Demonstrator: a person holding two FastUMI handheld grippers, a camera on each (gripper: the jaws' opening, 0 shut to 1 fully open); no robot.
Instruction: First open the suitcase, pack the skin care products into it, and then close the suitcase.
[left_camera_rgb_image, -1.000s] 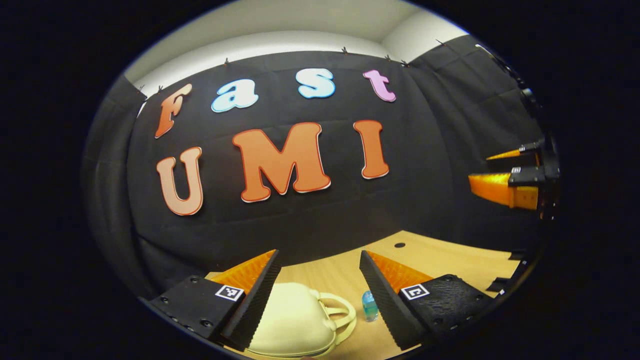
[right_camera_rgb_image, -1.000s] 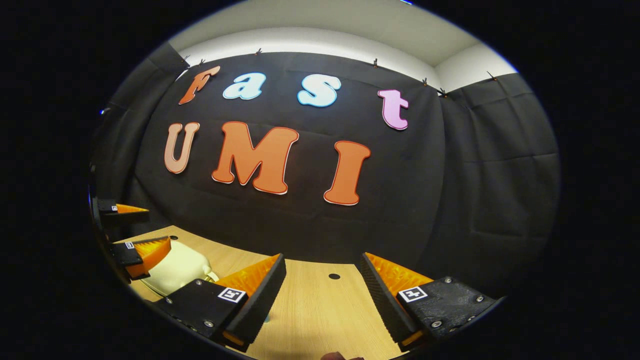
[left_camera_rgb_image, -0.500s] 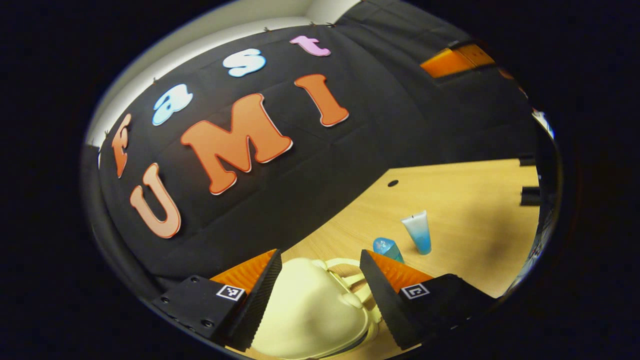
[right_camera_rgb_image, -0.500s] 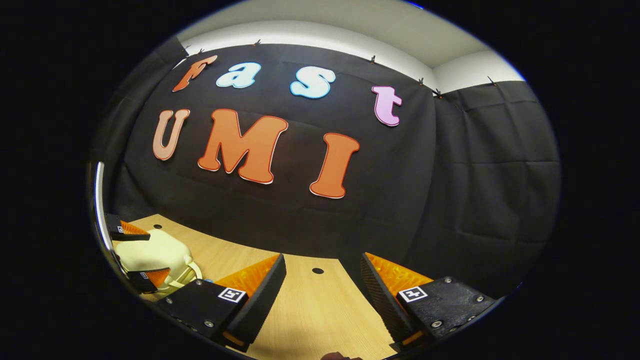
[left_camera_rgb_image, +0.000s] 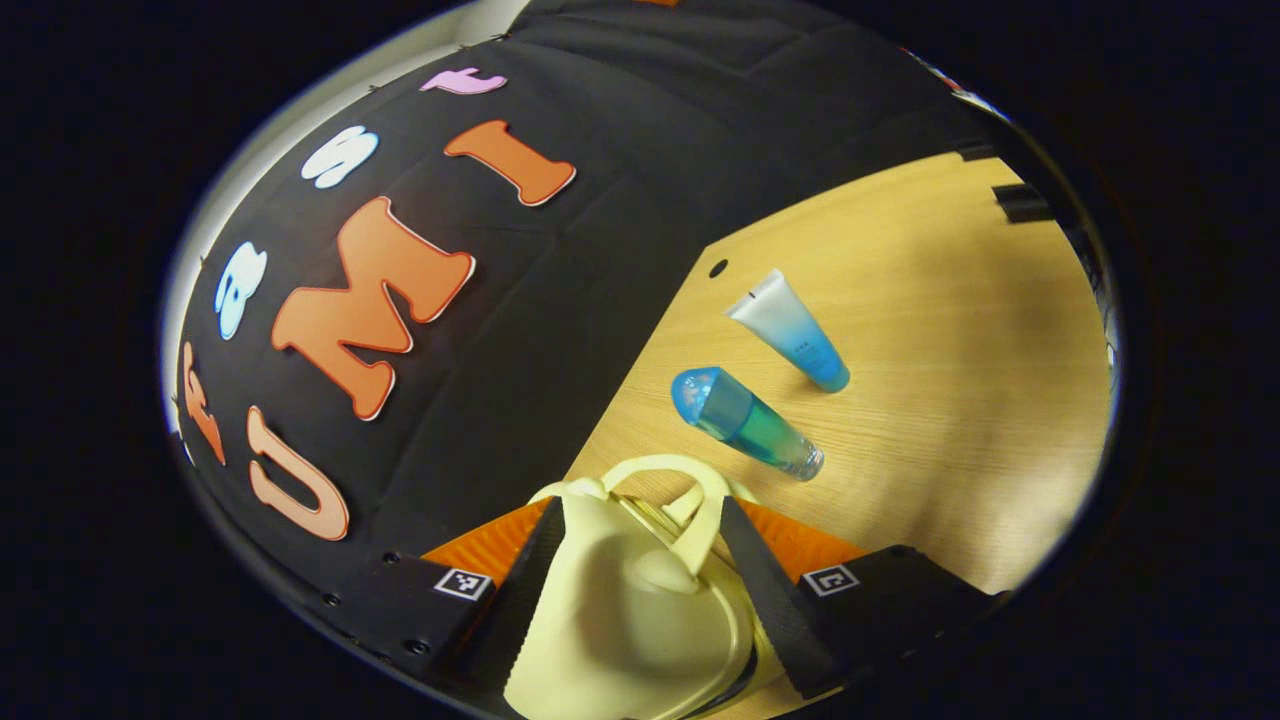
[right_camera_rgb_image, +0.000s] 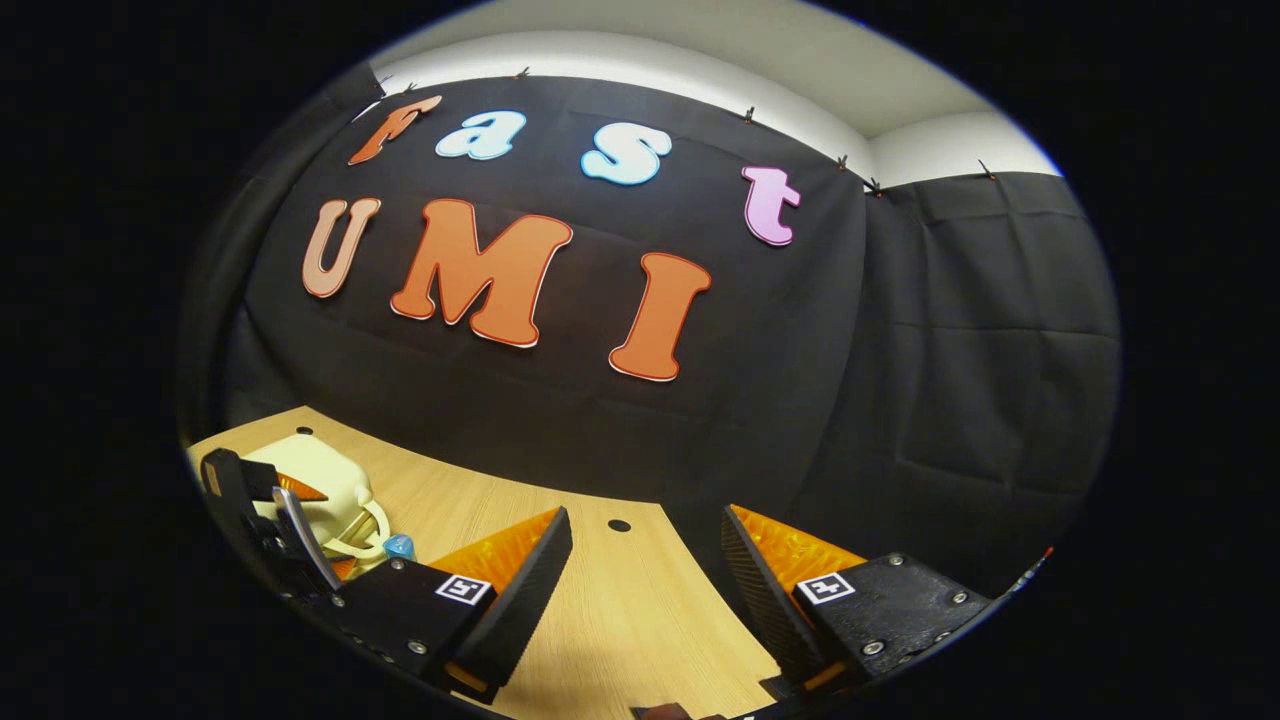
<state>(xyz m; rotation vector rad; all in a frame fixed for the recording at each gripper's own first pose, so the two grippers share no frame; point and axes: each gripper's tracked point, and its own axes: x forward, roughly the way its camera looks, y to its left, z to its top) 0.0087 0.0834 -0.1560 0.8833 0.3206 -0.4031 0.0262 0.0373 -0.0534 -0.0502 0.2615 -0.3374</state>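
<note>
Rolled strongly to one side and come down closer over the last second, the left gripper (left_camera_rgb_image: 635, 560); before only hovering above the cream suitcase (left_camera_rgb_image: 625, 620), now with a finger on each side of it, near the handle (left_camera_rgb_image: 665, 490). Fingers spread wide; whether both really press on the shell, cannot tell, since the contact is low in the left gripper view and partly cut off. Suitcase lid apparently not yet open, so probably the first step of the task in hand.

Just beyond the handle, on the wooden table (left_camera_rgb_image: 950, 300), a blue-green bottle (left_camera_rgb_image: 745, 422) lying on its side, long axis slanted away from the fingers, the blue cap end toward the wall. A little farther, a white-and-blue tube (left_camera_rgb_image: 790, 330), lying almost parallel to the bottle, close but apart from it. Both to the right of the suitcase in this view.

Right gripper (right_camera_rgb_image: 645, 580) open and empty, held above bare table, well apart from everything. In the right gripper view the suitcase (right_camera_rgb_image: 315, 480) far to the left with the other gripper (right_camera_rgb_image: 270, 520) at it, and a small blue piece, likely the bottle (right_camera_rgb_image: 399, 546), just beside. Left gripper clearly the nearer one for the opening.

Lower part of the suitcase, and any latch or zipper, hidden or hard to make out.
</note>
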